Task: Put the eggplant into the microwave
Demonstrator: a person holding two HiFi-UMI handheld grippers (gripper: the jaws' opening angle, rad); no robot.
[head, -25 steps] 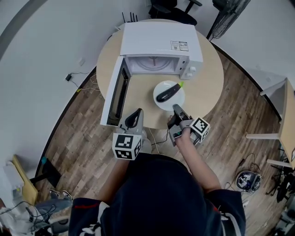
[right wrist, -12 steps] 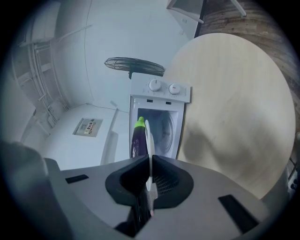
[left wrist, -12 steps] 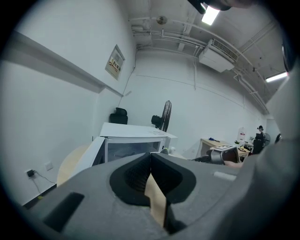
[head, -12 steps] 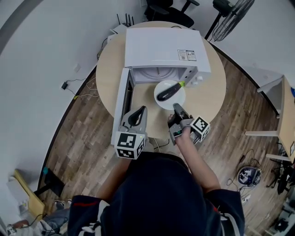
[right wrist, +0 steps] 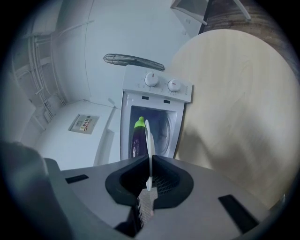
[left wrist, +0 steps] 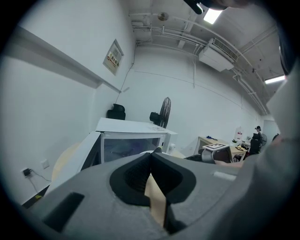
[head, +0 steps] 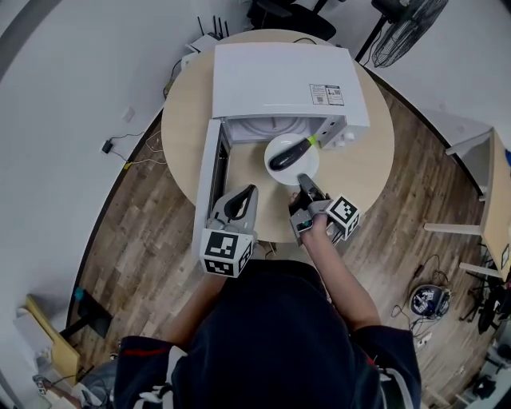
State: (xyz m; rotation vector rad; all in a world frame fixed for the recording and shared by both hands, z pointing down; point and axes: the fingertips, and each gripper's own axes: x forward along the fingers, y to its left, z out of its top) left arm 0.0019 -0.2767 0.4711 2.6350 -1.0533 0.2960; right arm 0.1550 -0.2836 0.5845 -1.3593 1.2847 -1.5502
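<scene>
I see a round wooden table (head: 363, 164) on plank flooring (head: 152, 240); a standing fan (head: 409, 20) and office chair (head: 275, 11) beyond it.

Top (head: 279, 335): was dark navy, short-sleeved | left sleeve (head: 148, 351): carried a thin red stripe, white print below | left claw (head: 249, 192): had a grey shell, black pads | left cube (head: 223, 252): bore black-and-white square markers | right claw (head: 302, 180): was same grey and black | right cube (head: 345, 214): was marked alike
</scene>
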